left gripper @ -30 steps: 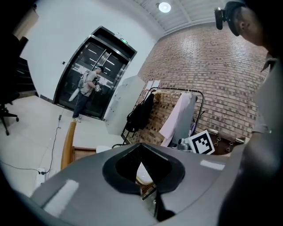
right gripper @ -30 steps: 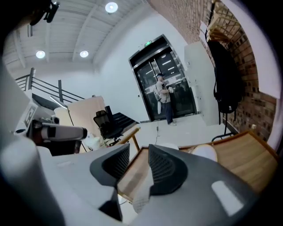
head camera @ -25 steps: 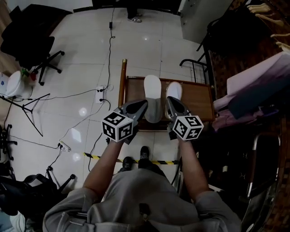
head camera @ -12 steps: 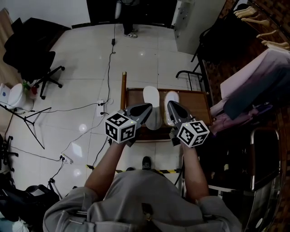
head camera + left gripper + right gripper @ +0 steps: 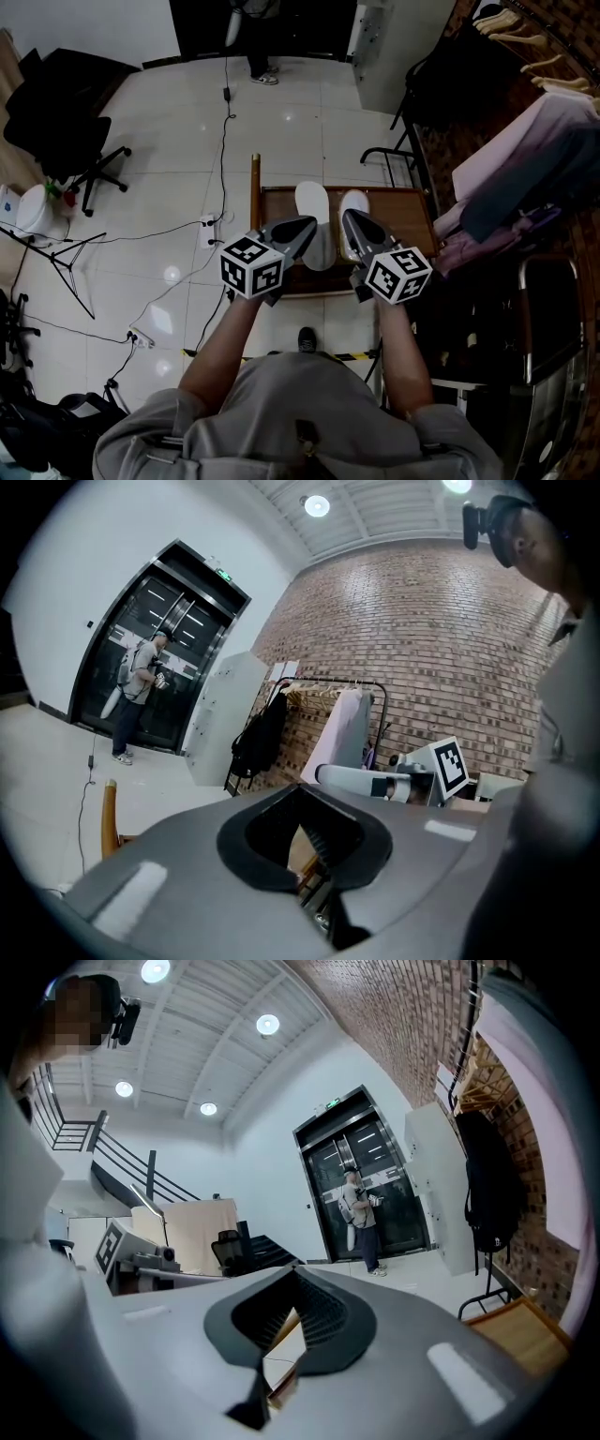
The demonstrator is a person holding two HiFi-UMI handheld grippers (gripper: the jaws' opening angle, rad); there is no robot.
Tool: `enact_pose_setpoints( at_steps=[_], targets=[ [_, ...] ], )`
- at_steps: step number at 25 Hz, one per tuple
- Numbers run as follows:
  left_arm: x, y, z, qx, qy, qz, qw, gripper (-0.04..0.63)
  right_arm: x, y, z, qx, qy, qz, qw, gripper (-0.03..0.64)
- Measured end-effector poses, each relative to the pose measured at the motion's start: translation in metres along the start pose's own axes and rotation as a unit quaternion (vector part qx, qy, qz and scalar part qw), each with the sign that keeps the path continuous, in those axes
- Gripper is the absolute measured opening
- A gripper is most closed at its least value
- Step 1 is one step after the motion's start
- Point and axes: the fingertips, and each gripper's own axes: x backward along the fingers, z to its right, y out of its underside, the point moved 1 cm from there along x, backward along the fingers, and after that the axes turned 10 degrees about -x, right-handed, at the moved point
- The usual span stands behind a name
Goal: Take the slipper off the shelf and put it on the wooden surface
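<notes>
Two white slippers (image 5: 313,201) (image 5: 355,202) lie side by side on the low wooden surface (image 5: 405,212) below me. My left gripper (image 5: 304,226) hovers over the near end of the left slipper and hides part of it. The jaws are shut with nothing between them, as the left gripper view (image 5: 300,794) also shows. My right gripper (image 5: 348,218) hangs over the near end of the right slipper, also shut and empty (image 5: 295,1274). Neither gripper touches a slipper as far as I can tell.
A clothes rack with hanging garments (image 5: 525,159) stands close on the right. A black office chair (image 5: 66,103), a cable (image 5: 225,122) and a power strip (image 5: 208,225) are on the tiled floor at left. A person (image 5: 255,37) stands by the dark door.
The head view has tipped forward, showing more floor and the door. Both grippers stay shut above the near ends of the slippers, hardly shifted.
</notes>
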Motion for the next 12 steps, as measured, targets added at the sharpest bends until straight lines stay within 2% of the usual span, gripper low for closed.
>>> enact_pose_setpoints(
  at_steps=[12],
  targets=[
    [0.0014,-0.0046,-0.0036,-0.001,0.002,0.009,1.0,-0.031,-0.0033,-0.0068,-0.0073,0.005,-0.013,0.006,1.0,-0.002]
  ],
)
